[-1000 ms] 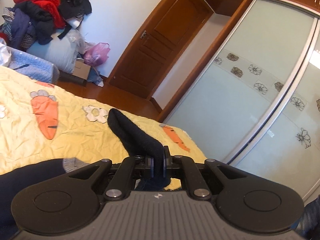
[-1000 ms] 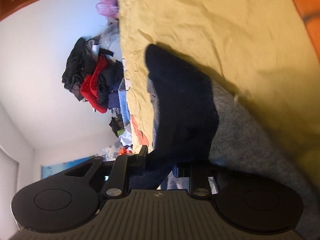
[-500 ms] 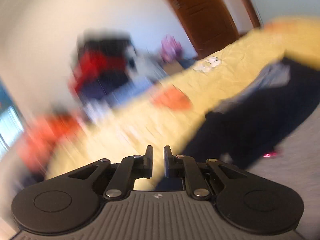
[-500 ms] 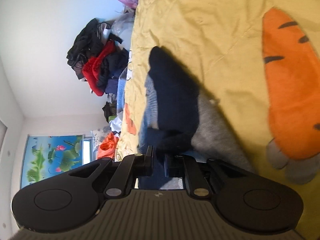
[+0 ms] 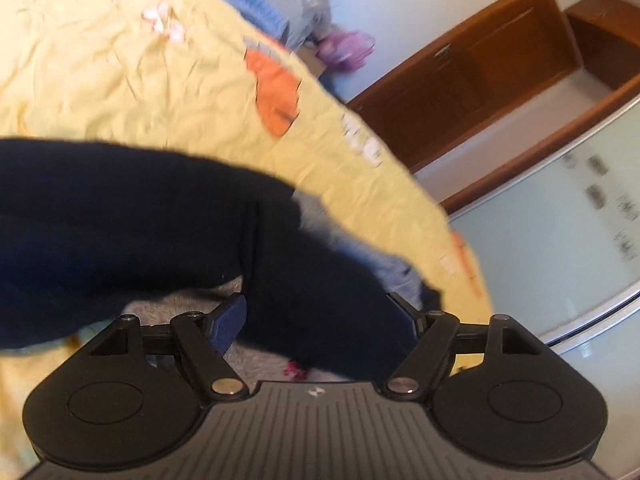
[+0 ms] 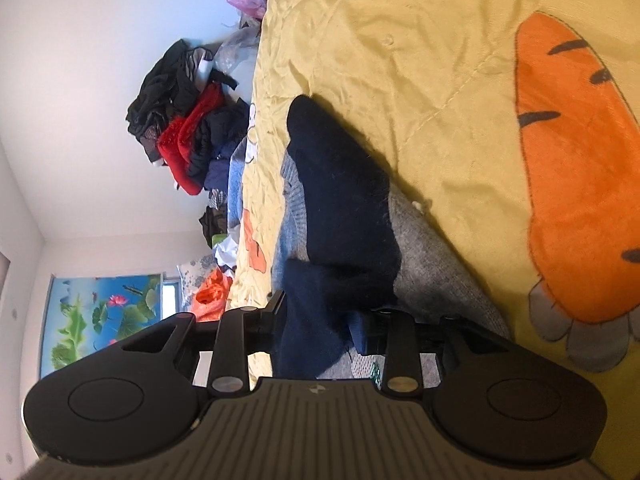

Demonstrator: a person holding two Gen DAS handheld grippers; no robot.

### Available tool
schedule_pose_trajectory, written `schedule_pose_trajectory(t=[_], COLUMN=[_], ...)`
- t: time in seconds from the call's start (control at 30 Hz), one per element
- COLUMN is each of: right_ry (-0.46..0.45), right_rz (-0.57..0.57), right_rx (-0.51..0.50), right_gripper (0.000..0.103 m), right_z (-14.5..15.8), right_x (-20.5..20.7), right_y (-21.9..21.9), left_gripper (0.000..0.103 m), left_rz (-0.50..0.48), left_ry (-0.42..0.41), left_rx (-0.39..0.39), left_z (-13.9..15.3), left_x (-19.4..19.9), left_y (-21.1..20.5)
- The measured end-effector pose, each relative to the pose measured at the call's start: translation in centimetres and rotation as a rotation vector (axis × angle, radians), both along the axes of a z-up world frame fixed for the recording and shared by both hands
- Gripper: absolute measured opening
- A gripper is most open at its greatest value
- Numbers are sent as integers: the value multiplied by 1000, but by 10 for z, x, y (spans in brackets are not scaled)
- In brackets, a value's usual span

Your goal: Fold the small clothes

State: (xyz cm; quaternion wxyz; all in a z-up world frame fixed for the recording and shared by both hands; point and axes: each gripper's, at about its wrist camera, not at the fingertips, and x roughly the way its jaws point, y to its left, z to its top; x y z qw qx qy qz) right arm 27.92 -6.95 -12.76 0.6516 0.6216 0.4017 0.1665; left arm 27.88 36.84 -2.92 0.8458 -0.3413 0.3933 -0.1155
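Two dark navy socks (image 6: 344,200) lie on the yellow bedspread (image 6: 420,40), one over the other, with a grey garment (image 6: 432,264) under them and an orange carrot print (image 6: 576,168) beside. The left hand-held gripper (image 5: 324,320) is spread wide, its fingers (image 5: 228,320) straddling the sock (image 5: 160,220) without pinching it. The right hand-held gripper (image 6: 320,320) is also released, its jaws apart around the sock's near end. A clothes pile (image 6: 188,128) sits beyond the bed
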Motion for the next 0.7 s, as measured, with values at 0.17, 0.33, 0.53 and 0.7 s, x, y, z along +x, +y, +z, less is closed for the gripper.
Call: schedule_pose_trajectory(t=[0.17,0.33,0.53,0.7], right_ry=[13,61,70,25], right_rz=[-21,-87,-153,-183], right_rx=[15,63,110,9], right_gripper=[36,36,41,12], right_z=[-4,-10,-13,-5], right_x=[4,3,2,4], right_y=[0,-1,0,5], left_gripper=[36,13,16,22], left_rz=[6,-34,-66,-31], left_ry=[61,64,51,78], left_rx=[102,185,225,198], left_z=[-15,-18,-1,-16], left_x=[10,28,18,27], left_y=[-13,-22,-25,-27])
